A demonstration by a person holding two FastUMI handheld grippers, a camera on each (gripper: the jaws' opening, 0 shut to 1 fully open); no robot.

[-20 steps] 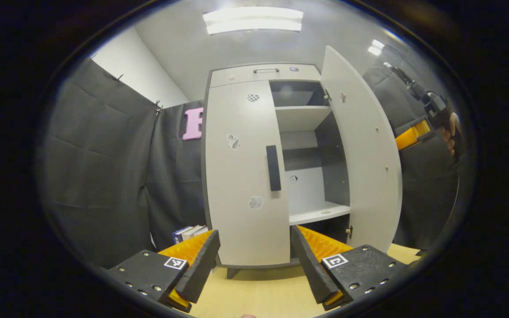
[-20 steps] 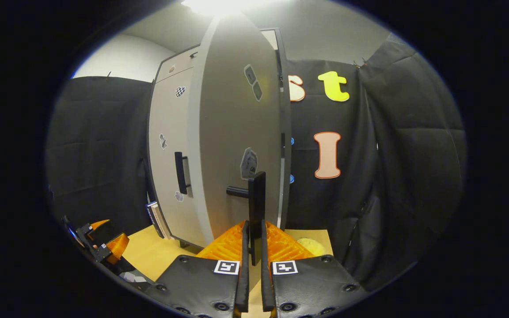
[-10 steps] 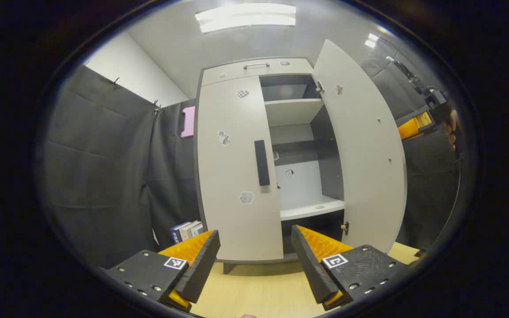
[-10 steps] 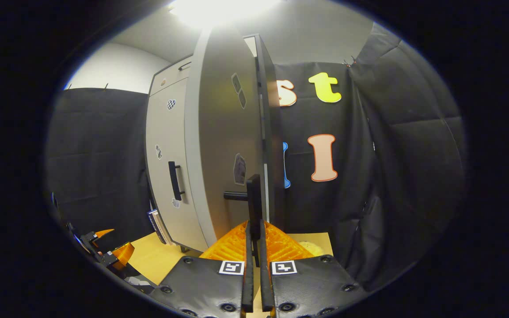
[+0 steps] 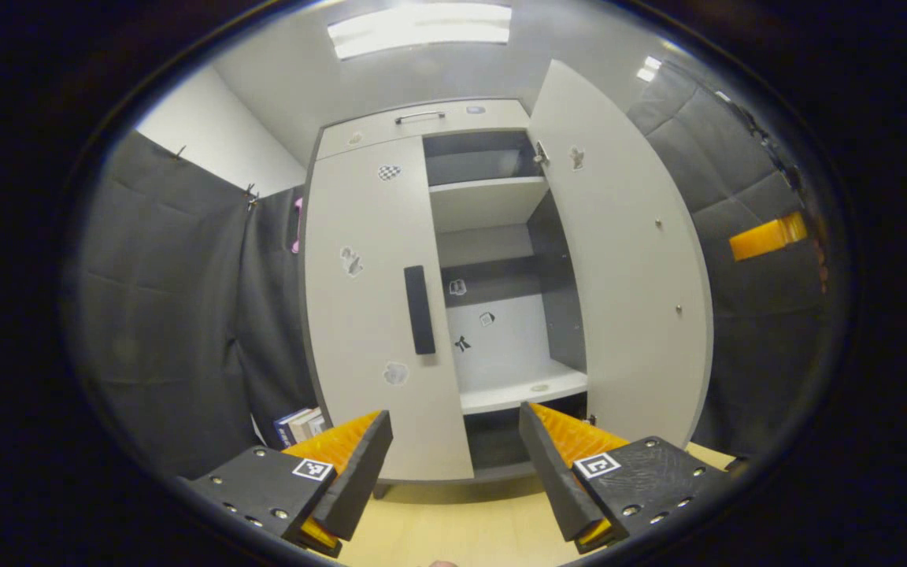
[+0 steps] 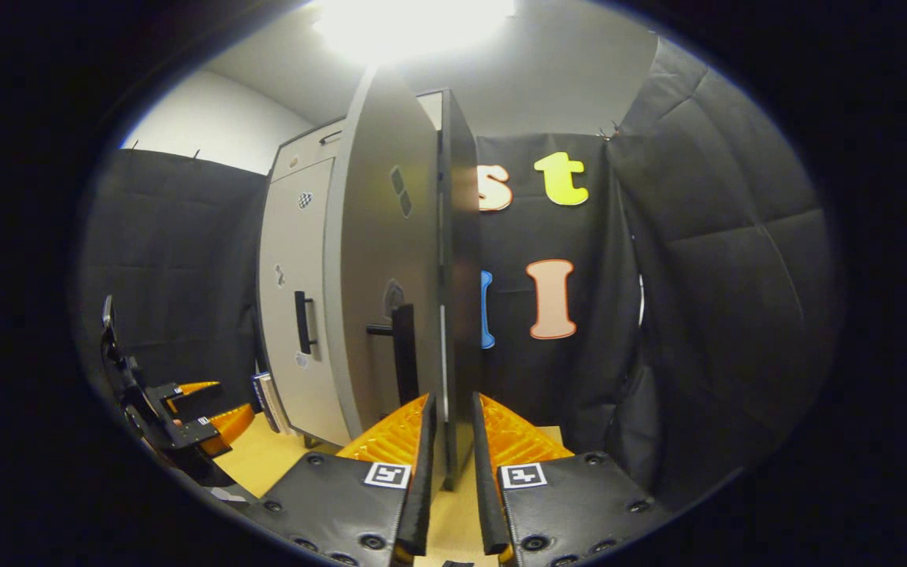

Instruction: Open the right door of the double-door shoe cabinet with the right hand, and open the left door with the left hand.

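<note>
The shoe cabinet (image 5: 422, 315) stands on the wooden table (image 5: 453, 528). Its right door (image 5: 619, 268) is swung wide open; the left door (image 5: 367, 315) is closed, with its handle (image 5: 420, 309) untouched. The left gripper (image 5: 453, 465) hovers in front of the cabinet, fingers spread apart. The right gripper (image 6: 449, 472) sits by the right door's edge, fingers slightly apart, gripping nothing.

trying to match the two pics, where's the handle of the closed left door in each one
Left gripper view: the left door handle stands upright just left of centre, on the shut left door.
Right gripper view: the same handle sits left of centre, seen from the side.
Shared landmark: the checkered sticker near that door's top.
</note>
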